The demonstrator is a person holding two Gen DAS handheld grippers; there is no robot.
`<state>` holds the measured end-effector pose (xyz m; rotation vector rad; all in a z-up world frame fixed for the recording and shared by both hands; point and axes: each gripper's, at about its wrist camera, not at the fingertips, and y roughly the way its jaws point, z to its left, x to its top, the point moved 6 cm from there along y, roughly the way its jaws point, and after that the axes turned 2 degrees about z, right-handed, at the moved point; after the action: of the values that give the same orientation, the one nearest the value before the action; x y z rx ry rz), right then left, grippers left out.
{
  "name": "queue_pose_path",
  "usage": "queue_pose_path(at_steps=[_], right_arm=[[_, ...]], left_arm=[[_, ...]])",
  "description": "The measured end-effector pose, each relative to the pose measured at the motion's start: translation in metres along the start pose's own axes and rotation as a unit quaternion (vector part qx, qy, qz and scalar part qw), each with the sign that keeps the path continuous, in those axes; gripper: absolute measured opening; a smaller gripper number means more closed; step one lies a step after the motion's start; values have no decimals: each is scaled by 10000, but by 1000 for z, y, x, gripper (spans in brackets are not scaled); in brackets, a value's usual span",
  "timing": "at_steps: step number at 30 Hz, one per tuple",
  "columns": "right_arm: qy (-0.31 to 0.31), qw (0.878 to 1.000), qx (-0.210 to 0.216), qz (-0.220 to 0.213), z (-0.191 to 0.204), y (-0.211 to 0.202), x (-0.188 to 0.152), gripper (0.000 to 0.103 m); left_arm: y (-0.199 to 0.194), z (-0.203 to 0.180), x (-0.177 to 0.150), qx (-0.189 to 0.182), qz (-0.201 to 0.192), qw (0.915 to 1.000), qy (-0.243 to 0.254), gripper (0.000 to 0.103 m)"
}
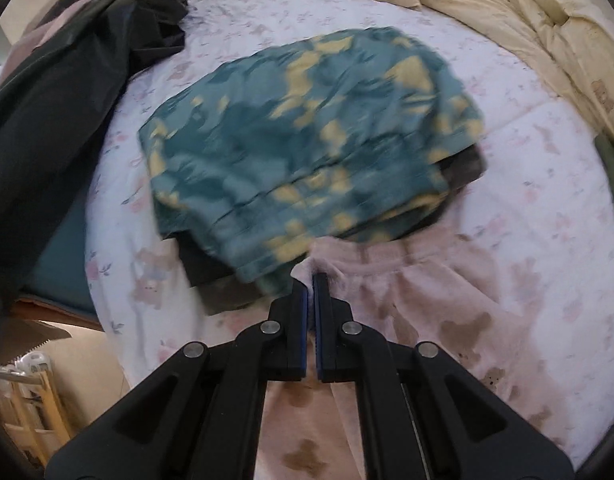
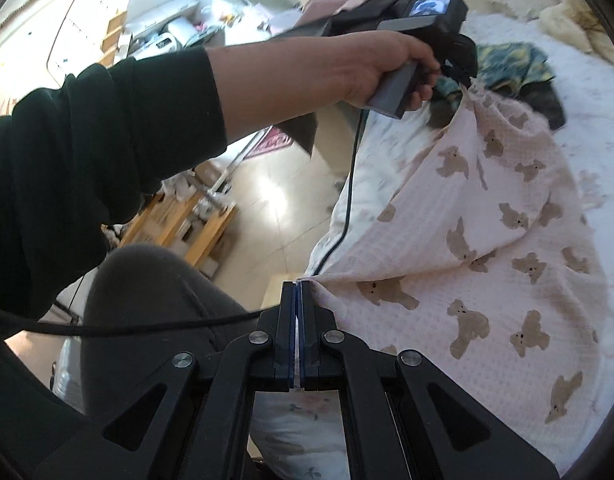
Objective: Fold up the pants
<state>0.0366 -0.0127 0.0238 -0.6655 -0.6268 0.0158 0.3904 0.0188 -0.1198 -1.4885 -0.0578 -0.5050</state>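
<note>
The pink pants with brown bear print [image 2: 487, 264] lie on the bed, held taut along their near edge between both grippers. My left gripper [image 1: 311, 280] is shut on the waistband corner of the pants [image 1: 407, 292], beside the folded stack. My right gripper [image 2: 298, 286] is shut on the other end of the pants at the bed's edge. In the right wrist view the left gripper [image 2: 465, 80] shows at the far end of the pants, held by a hand.
A folded teal and yellow garment [image 1: 307, 140] lies on dark folded clothes [image 1: 211, 276] just beyond the left gripper. A black garment [image 1: 59, 100] hangs at the left. A cream duvet [image 1: 527, 32] is bunched at the back right. The floral sheet [image 1: 547, 168] covers the bed.
</note>
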Motion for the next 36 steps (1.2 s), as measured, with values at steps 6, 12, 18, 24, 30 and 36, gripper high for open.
queue_pose_path(at_steps=[6, 12, 18, 24, 30, 36], right_arm=[[234, 9984, 305, 423, -13, 31, -9, 0], [248, 9976, 243, 607, -18, 58, -14, 0], [162, 9979, 121, 615, -23, 70, -14, 0], [-263, 9964, 139, 795, -6, 85, -26, 0], [-451, 9915, 145, 1214, 2, 122, -54, 0], [-460, 9863, -119, 1577, 7, 129, -79, 7]], left_arm=[[18, 22, -14, 533, 30, 9984, 198, 1], [39, 26, -29, 442, 256, 9986, 147, 11], [6, 52, -46, -308, 155, 9962, -798, 76], [-93, 73, -102, -842, -219, 9878, -1288, 76], [-148, 82, -178, -1057, -178, 9786, -1757, 76], [-161, 68, -239, -1116, -135, 9676, -2259, 76]])
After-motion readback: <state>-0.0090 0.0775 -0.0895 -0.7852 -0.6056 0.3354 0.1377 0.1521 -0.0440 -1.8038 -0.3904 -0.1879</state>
